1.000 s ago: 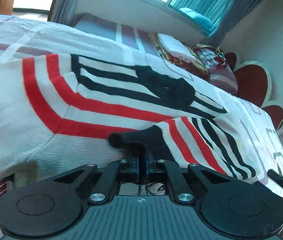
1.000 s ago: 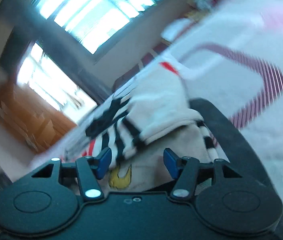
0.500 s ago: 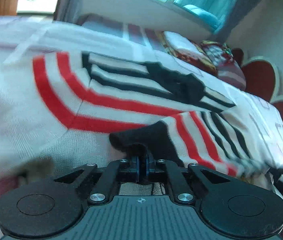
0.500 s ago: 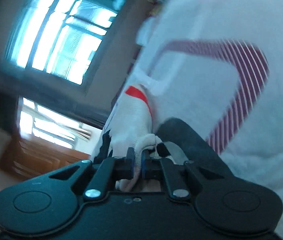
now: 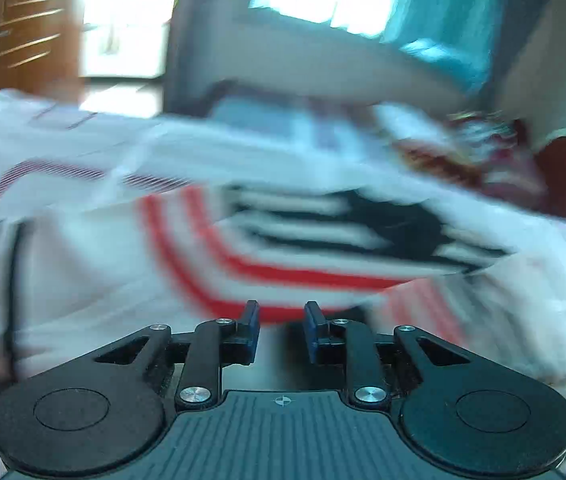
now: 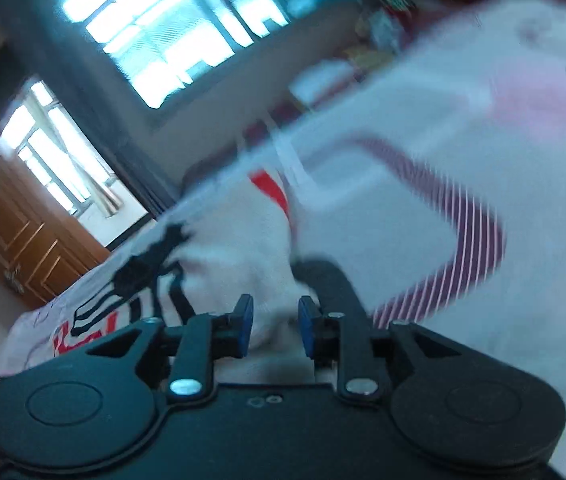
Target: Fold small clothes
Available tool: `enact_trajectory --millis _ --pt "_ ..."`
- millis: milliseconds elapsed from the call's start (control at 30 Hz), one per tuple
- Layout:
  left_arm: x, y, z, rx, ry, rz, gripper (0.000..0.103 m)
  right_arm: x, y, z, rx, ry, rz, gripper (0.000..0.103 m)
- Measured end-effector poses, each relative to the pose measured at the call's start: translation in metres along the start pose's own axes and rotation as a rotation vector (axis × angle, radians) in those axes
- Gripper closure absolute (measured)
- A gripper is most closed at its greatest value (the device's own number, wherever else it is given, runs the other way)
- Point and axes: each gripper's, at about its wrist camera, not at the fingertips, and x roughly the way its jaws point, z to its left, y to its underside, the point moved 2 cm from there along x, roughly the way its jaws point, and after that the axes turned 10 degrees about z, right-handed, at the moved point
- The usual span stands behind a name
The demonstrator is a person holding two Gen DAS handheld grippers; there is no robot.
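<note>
The left gripper (image 5: 281, 330) is held low and level over the bed (image 5: 63, 152), its blue-tipped fingers (image 5: 251, 322) spread apart with nothing between them. Just ahead of them lies the striped sweater (image 5: 291, 248), white knit with curved red bands and black stripes, spread flat on the white bedsheet; motion blur hides its finer detail.

The right gripper (image 6: 271, 330) is rolled to one side, so the room appears tilted. Its fingers (image 6: 243, 320) are also parted, and a white fold of the sweater (image 6: 243, 248) sits between or just beyond them; I cannot tell whether they touch it. The bedsheet (image 6: 463, 200), with its printed maroon stripes, fills the right side. Pillows (image 5: 479, 160) lie at the head of the bed.
</note>
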Motion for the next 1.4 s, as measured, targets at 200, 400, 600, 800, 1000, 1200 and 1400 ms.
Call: enact_trajectory --millis 200,400,600,800,1000,1200,1400 --pt "0.050 0.029 -0.103 0.322 0.049 0.033 0.022 0.060 0.005 0.061 -0.304 0.016 0.089 0.080" --pt "0.044 0.020 -0.081 0.280 -0.026 -0.015 0.020 0.073 0.008 0.047 -0.321 0.094 0.129 0.096" --pt "0.061 -0.021 -0.089 0.283 0.055 -0.040 0.020 0.078 -0.046 0.018 -0.166 0.024 0.025 0.086" --pt "0.099 -0.019 -0.096 0.330 -0.017 0.047 0.042 0.133 -0.075 0.015 -0.221 0.083 0.102 0.095" --pt "0.098 -0.018 -0.095 0.325 -0.051 0.040 0.038 0.125 -0.107 -0.012 -0.080 0.061 -0.011 0.064" --pt "0.101 -0.015 -0.088 0.316 -0.073 0.023 0.022 0.172 -0.119 -0.025 -0.096 0.047 0.172 0.093" --pt "0.078 -0.014 -0.085 0.306 -0.070 -0.033 0.020 0.140 -0.116 -0.017 -0.159 0.087 0.096 0.080"
